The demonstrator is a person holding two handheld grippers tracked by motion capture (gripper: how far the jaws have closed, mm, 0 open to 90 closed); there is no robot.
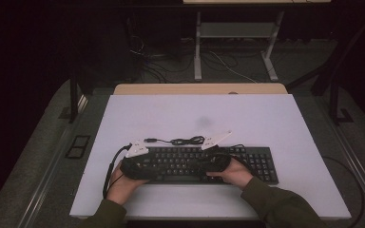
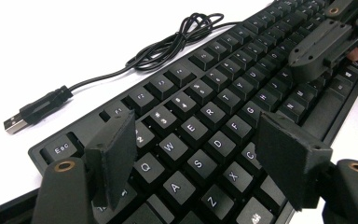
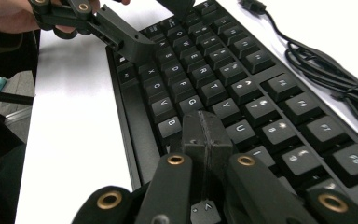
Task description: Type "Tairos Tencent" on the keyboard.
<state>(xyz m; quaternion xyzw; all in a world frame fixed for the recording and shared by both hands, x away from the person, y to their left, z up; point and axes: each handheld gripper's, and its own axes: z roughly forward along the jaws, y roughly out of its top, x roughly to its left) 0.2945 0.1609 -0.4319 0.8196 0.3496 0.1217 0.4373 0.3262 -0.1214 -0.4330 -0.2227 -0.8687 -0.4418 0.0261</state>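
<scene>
High view: a black keyboard (image 1: 204,164) lies on the white tabletop (image 1: 247,118) in the lower middle of the frame, its long side running left to right. Its cable (image 1: 183,140) is bundled just above its top edge. The person's two hands come in from the bottom edge, the left hand-held gripper (image 1: 134,167) over the keyboard's left end and the right hand-held gripper (image 1: 215,164) over its middle.

Left gripper view: the left hand-held gripper (image 2: 200,154) rises from the bottom with its jaws apart, hanging above the letter keys with nothing pressed between the pads. The keyboard (image 2: 205,112) runs diagonally toward the upper right. The USB plug (image 2: 16,122) lies at the left on the tabletop. The right hand-held gripper (image 2: 314,56) sits at the upper right over the keys.

Right gripper view: the right hand-held gripper (image 3: 206,135) has its jaws pressed together with nothing between them, their tips low over the keys in the lower middle. The left hand-held gripper (image 3: 135,49) shows at the upper left.
</scene>
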